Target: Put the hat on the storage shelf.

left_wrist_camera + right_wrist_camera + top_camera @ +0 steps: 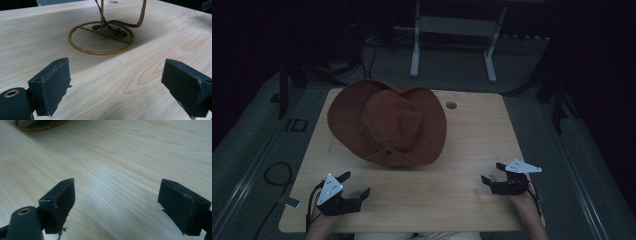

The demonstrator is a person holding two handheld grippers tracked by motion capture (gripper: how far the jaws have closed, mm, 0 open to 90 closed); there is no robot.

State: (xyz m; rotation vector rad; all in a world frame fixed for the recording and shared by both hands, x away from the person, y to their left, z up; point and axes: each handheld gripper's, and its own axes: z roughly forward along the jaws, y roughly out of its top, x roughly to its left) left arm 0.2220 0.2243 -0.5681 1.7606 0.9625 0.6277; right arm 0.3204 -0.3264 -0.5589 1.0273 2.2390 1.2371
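Sitting on its gold wire stand (101, 41), the brown hat (388, 122) fills the table's (462, 150) upper centre. Left tool (355, 188) and right tool (492, 172) gape empty at the bottom corners. A one-sided tug could tip that light stand.

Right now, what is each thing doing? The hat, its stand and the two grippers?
hat: sitting up on its stand, brim floppy, not touched by either gripper
stand: upright, its gold ring base flat on the table, a brown cord hanging down onto it
left gripper: open, holding nothing, low over the table
right gripper: open, holding nothing, low over the table
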